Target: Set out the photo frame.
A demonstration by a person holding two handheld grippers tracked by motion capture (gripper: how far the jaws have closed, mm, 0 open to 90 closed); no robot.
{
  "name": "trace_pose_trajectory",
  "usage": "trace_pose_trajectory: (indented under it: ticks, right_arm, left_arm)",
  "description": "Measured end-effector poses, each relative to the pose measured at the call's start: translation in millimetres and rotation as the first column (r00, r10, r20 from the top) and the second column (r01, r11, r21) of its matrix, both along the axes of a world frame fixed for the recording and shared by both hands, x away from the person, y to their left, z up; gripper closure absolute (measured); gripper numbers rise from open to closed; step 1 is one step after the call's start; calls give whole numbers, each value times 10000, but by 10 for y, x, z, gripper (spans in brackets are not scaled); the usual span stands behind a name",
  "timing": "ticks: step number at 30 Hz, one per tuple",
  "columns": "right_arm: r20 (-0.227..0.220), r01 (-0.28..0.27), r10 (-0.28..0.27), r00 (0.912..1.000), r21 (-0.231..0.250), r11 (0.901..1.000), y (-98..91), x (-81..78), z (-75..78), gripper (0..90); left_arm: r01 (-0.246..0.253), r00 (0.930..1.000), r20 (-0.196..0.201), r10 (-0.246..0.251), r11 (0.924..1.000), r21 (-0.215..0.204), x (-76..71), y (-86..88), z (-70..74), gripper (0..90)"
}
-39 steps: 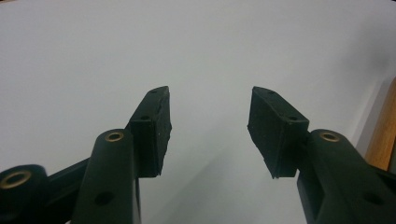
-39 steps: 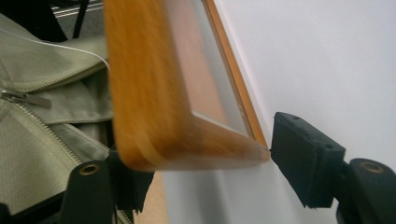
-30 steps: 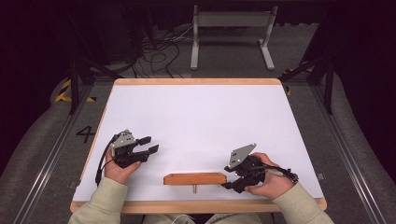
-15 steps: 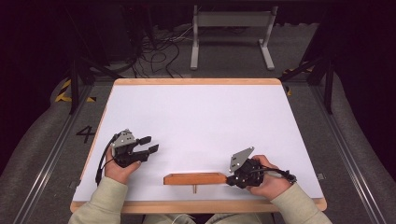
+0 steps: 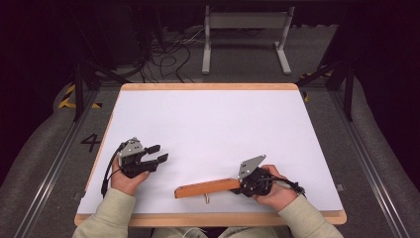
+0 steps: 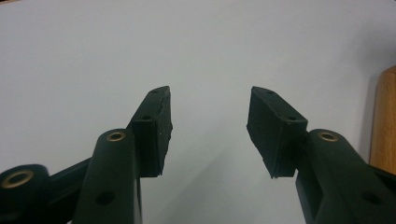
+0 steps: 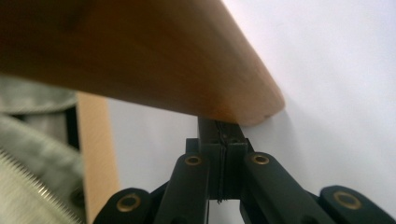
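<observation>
1. As you look down from the high view, you count one long brown wooden block (image 5: 207,188), one small pale peg (image 5: 206,199) under its near edge, one white rectangular tabletop with a pale wooden rim (image 5: 208,87), and two grippers.
2. Your right gripper (image 5: 241,186) meets the wooden block's right end near the table's front edge; the block lies slanted, its left end nearer you.
3. Your left gripper (image 5: 157,153) sits well apart at the left, over bare white surface.
4. Against the earlier high-view pictures, the wooden block has swung from level to slanted, and your right gripper's jaws have just been closing.
5. The right gripper view shows what the high view cannot: your right gripper (image 7: 227,140) has its black pads pressed flat together beneath the block's rounded end (image 7: 140,56); whether they pinch a thin part of it is hidden.
6. The left gripper view shows your left gripper (image 6: 208,128) spread, nothing between the pads, and a strip of wood (image 6: 384,121) at the right edge.
</observation>
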State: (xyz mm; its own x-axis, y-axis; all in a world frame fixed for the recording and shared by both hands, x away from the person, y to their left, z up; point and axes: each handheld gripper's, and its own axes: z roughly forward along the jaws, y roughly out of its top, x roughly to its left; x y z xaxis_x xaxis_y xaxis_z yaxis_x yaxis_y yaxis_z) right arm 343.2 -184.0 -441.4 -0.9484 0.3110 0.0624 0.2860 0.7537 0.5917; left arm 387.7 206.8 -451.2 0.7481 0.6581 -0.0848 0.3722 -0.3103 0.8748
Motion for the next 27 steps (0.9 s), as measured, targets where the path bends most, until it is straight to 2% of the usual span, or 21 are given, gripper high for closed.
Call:
trace_pose_trajectory:
  ticks: [5,10,11,20,21,27]
  right_arm:
    - [236,1001,-1017,9945,614,9931,-10,138,26,900]
    - [316,1344,-1373,9900,804,9877,37,240,21,900]
    - [369,1470,-1507,9879,877,9852,83,301,23,900]
    - [827,1645,-1735,9814,1051,9808,279,539,92,900]
    - [820,1594,-1686,9823,1082,9813,353,601,96,900]
    - [955,1401,-1502,9840,1050,9846,548,713,122,900]
  left_arm:
    - [-20,10000,19,20,10000,23,-11,0,0,501]
    - [-70,10000,30,70,10000,44,-18,12,0,500]
    - [-87,9999,54,86,9999,69,-17,16,-3,500]
    - [-213,9998,-2,213,9998,57,-28,42,-3,491]
    - [-245,9997,-7,245,9997,42,-32,43,-3,490]
    - [-302,9995,-11,302,9995,38,-40,78,-8,489]
